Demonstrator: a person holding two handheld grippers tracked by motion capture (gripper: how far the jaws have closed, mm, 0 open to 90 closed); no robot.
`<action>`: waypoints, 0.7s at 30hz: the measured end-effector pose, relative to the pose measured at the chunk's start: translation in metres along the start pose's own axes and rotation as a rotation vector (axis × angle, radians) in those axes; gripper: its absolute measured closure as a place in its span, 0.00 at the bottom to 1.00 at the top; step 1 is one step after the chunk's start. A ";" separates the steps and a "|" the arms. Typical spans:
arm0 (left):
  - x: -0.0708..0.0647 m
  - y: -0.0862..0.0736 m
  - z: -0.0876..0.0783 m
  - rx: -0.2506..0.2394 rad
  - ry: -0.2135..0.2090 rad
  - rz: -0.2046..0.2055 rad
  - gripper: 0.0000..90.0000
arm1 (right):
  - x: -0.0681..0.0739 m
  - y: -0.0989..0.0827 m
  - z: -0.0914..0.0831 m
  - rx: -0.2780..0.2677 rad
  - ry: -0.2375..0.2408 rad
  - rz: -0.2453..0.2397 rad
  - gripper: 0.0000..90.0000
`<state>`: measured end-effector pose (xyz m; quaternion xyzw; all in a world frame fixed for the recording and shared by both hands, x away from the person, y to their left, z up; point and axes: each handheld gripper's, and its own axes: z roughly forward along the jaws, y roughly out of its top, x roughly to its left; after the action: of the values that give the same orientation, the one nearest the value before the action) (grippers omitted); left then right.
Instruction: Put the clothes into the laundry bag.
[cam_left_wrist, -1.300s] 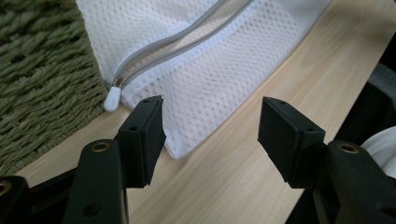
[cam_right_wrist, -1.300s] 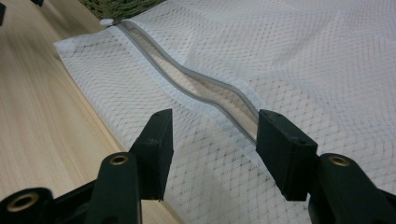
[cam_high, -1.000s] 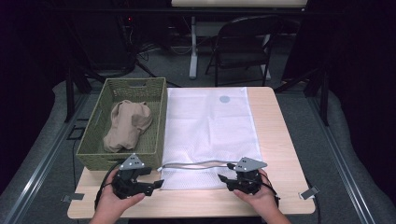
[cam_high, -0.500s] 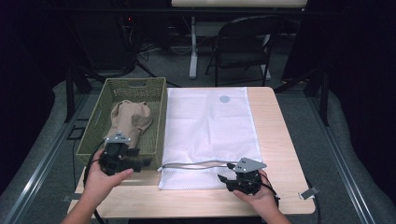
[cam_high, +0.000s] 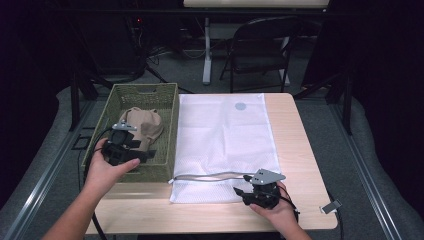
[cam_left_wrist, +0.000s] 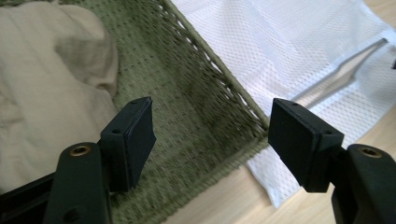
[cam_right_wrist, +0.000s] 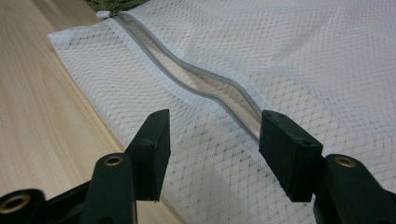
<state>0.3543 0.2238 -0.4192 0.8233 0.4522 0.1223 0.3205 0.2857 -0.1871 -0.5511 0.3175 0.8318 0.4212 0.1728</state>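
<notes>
Left gripper (cam_high: 131, 156) moved from table (cam_high: 295, 150) edge to over basket (cam_high: 165, 172) near beige cloth (cam_high: 142, 125), jaws wide, empty, right gripper (cam_high: 248, 192) unmoved, jaws apart, empty, over mesh bag (cam_high: 225, 135) zipper (cam_right_wrist: 187, 74)

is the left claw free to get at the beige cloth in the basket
Probably yes. The left claw hangs open over the green woven basket, the beige cloth lies uncovered just beside its pads, and nothing sits between them.
</notes>
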 end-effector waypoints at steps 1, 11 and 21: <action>0.001 0.003 0.000 0.006 0.007 -0.001 0.35 | 0.000 0.000 0.000 0.001 0.000 0.001 0.48; 0.021 0.029 0.008 0.059 0.073 -0.052 0.31 | -0.001 -0.001 0.000 0.003 0.001 0.007 0.47; 0.041 0.051 0.026 0.096 0.130 -0.123 0.31 | -0.001 -0.001 0.001 0.005 0.003 0.012 0.47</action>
<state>0.4235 0.2272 -0.4102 0.7986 0.5271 0.1338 0.2578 0.2866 -0.1874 -0.5526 0.3221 0.8313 0.4206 0.1682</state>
